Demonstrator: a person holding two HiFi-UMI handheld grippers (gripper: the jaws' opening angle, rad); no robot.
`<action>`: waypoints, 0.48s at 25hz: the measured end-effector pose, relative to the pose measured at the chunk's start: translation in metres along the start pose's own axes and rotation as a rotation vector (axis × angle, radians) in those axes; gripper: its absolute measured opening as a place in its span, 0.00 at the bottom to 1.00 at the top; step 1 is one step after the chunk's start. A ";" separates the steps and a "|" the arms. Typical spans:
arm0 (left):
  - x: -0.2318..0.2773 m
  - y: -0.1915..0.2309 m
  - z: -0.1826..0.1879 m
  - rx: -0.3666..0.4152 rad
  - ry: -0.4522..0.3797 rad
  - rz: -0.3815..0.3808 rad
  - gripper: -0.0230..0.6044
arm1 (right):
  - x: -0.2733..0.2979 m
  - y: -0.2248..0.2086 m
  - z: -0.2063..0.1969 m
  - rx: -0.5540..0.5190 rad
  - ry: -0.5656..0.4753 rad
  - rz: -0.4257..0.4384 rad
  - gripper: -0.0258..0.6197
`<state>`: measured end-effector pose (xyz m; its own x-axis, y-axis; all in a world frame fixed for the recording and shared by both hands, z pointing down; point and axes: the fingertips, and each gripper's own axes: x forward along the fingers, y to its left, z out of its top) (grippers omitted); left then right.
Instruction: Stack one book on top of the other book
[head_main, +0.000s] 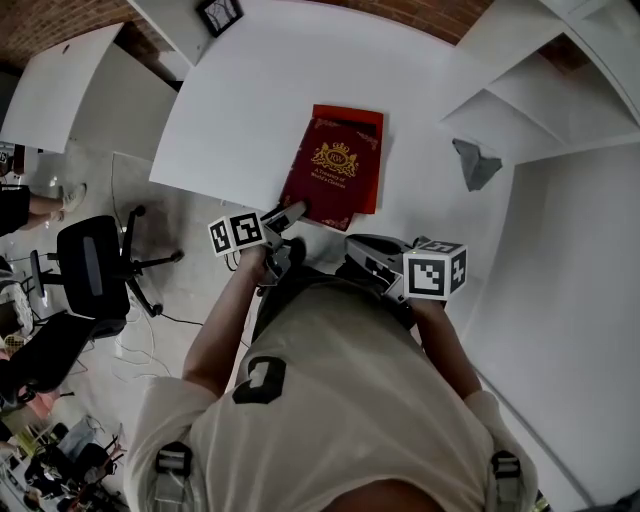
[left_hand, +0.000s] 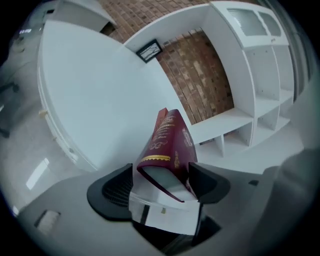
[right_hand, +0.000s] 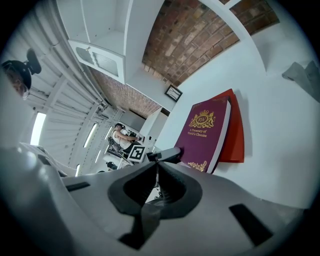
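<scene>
A maroon book (head_main: 335, 170) with a gold crest lies flat on a red book (head_main: 372, 122), both on the white table (head_main: 250, 100). Only a strip of the red one shows along the far and right sides. My left gripper (head_main: 293, 212) is at the maroon book's near left corner. In the left gripper view that corner (left_hand: 170, 145) sits between the spread jaws of my left gripper (left_hand: 162, 186), which does not clamp it. My right gripper (head_main: 352, 258) hovers near the table's front edge, short of the books. Its jaws (right_hand: 156, 167) are shut and empty, facing the maroon book (right_hand: 207, 130) and red book (right_hand: 235, 135).
A crumpled grey object (head_main: 475, 165) lies on the table to the right of the books. A small framed picture (head_main: 218, 14) stands at the far edge. White shelving (head_main: 540, 90) rises at the right. A black office chair (head_main: 90, 265) stands on the floor at the left.
</scene>
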<state>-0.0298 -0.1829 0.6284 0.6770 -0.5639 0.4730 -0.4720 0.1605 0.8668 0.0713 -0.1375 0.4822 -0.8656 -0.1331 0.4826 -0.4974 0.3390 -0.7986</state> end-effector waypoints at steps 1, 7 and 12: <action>-0.002 0.002 0.003 0.052 0.006 0.020 0.57 | 0.003 0.000 0.001 -0.001 0.001 0.001 0.06; -0.032 0.001 0.002 0.394 0.171 0.094 0.61 | 0.001 0.006 0.007 -0.017 -0.007 0.005 0.06; -0.033 0.002 0.003 0.930 0.358 0.221 0.61 | 0.002 0.002 0.013 -0.025 -0.021 0.009 0.06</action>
<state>-0.0541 -0.1663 0.6138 0.5789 -0.2985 0.7588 -0.7553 -0.5470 0.3610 0.0680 -0.1493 0.4764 -0.8710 -0.1498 0.4679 -0.4886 0.3636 -0.7931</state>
